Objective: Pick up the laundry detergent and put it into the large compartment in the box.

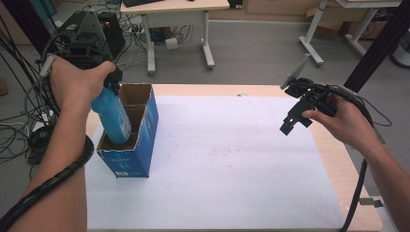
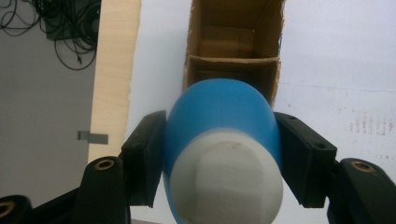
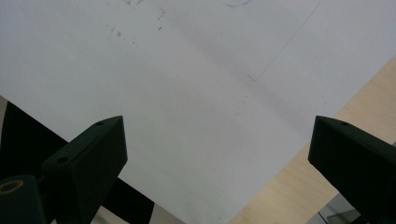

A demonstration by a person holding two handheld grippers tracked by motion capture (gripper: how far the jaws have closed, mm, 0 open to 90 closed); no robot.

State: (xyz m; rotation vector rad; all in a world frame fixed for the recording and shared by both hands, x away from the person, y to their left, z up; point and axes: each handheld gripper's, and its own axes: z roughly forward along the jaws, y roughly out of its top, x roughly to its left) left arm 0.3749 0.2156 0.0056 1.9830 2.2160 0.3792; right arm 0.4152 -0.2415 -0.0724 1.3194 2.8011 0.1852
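Left gripper [image 2: 219, 158] fingers pinching blue bottle [image 1: 112, 116], lowering it base-first into near compartment of blue cardboard box [image 1: 140, 145] at table's [image 1: 338, 159] left side; bottle partly in, not seated. Right gripper [image 1: 296, 115] hovering, fingers spread, holding nothing.

Lower end of the blue plastic bottle with white cap [image 1: 112, 118] is hidden inside the blue cardboard box with open brown flaps [image 1: 140, 154]. Box label print too small to read. White cap cut off by the left gripper view's bottom edge.
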